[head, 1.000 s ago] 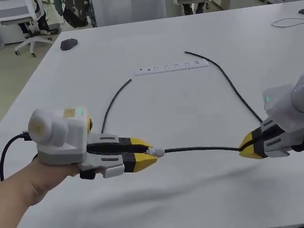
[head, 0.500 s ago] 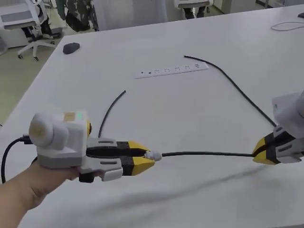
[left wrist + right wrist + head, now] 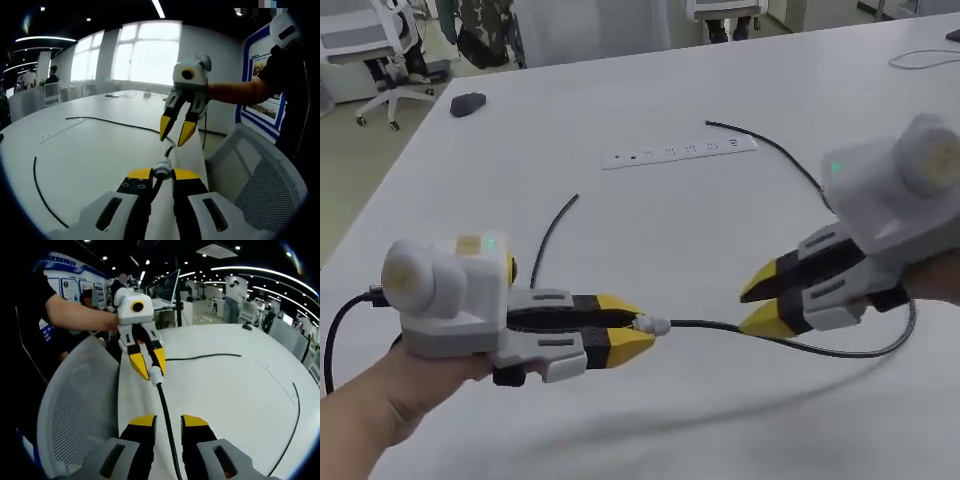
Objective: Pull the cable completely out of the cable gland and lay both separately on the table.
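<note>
My left gripper (image 3: 638, 325) is shut on a small white cable gland (image 3: 652, 323), held just above the white table (image 3: 650, 230). In the left gripper view the gland (image 3: 162, 167) sits between my yellow jaw tips. A black cable (image 3: 840, 350) leaves the gland to the right, sags in a loop and runs off toward the far side. My right gripper (image 3: 758, 303) stands open close to the gland, a jaw on each side of the cable. In the right gripper view the cable (image 3: 165, 405) passes between my parted jaws without touching them.
A white power strip (image 3: 678, 153) lies at the far middle of the table, near the cable's far end. A second stretch of black cable (image 3: 550, 235) lies at the left. A dark mouse (image 3: 468, 103) sits far left. Office chairs (image 3: 380, 60) stand beyond the edge.
My right gripper has let go of the cable, opened and moved left toward the gland. The taut cable now sags in a loop. The left gripper still holds the gland.
</note>
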